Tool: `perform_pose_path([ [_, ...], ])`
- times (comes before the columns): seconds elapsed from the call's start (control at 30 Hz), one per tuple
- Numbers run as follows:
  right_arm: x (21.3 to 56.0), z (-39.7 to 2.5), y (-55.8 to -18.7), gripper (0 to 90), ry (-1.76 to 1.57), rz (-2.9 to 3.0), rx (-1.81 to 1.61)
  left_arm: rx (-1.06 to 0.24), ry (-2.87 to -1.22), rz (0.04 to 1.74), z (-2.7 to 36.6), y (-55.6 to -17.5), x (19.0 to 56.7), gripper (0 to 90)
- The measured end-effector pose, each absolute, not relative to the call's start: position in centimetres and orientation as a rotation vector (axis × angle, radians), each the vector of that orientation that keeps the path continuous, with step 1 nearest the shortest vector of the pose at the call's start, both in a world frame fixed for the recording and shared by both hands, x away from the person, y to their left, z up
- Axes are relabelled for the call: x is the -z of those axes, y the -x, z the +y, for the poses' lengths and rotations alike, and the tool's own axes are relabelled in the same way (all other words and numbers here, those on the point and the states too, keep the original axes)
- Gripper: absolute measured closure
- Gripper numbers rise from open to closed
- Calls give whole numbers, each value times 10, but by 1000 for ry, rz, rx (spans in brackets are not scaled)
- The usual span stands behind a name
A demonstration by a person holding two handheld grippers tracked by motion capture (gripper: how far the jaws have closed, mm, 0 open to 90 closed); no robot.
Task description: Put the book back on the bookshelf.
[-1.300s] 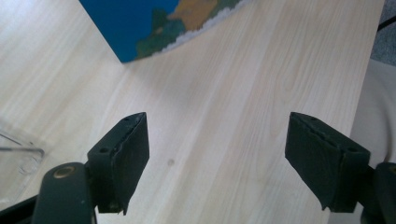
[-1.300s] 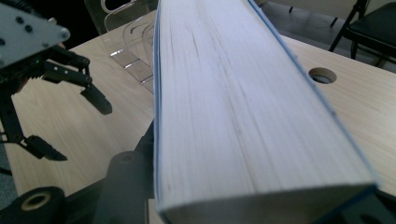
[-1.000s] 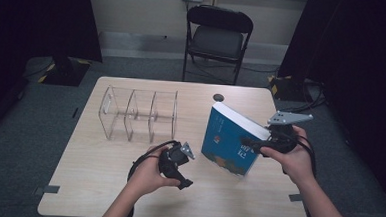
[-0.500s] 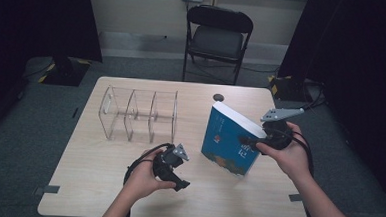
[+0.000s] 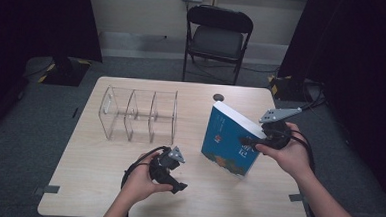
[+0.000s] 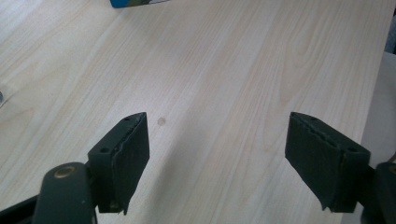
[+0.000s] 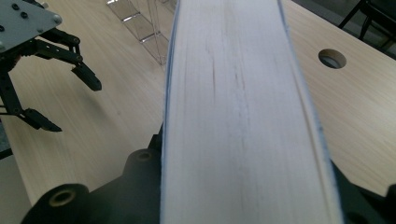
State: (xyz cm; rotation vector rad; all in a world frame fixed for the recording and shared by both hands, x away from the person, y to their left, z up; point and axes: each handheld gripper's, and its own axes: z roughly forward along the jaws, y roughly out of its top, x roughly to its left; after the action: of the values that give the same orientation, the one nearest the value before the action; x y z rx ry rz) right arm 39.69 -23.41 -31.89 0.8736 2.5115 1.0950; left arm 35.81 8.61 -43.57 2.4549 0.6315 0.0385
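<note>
The right gripper point(image 5: 253, 141) clamps the blue book point(image 5: 229, 140), which stands tilted, long axis upright, page edge facing it. The left gripper point(image 6: 219, 163) gapes wide, empty, over the surface point(image 6: 224, 70).

Blue book point(image 5: 228, 141), white page edges; pale wood-grain table point(image 5: 102, 179); black jaws.

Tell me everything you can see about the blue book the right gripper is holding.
The book is a thick paperback with a blue cover bearing small orange and white printing too blurred to read. Its white page block faces the right gripper, whose fingers are shut across its thickness. It is held tilted, top leaning away, its lower edge at or just above the pale wooden table; contact cannot be told. It sits right of the clear acrylic rack, apart from it.
</note>
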Motion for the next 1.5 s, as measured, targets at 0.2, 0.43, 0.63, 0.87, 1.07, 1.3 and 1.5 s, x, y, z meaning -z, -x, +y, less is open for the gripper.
perform_pose_path([
  [0.2, 319, -236, -398, 611, -893, 2524, -1122, -42, -2462, 660, 91, -359, 439, 193],
  [0.43, 316, -233, -400, 614, -925, 2534, -1129, -51, -2466, 672, 96, -360, 440, 189],
  [0.63, 311, -232, -399, 616, -925, 2543, -1119, -56, -2481, 677, 101, -362, 441, 189],
  [0.87, 299, -235, -388, 616, -882, 2534, -1166, -50, -2439, 719, 101, -361, 442, 189],
  [1.07, 291, -227, -374, 616, -829, 2553, -1217, -51, -2434, 711, 103, -359, 438, 183],
  [1.3, 297, -207, -353, 616, -725, 2612, -1248, -58, -2421, 722, 108, -356, 435, 182],
  [1.5, 307, -191, -336, 616, -640, 2647, -1264, -72, -2416, 726, 110, -355, 433, 183],
])
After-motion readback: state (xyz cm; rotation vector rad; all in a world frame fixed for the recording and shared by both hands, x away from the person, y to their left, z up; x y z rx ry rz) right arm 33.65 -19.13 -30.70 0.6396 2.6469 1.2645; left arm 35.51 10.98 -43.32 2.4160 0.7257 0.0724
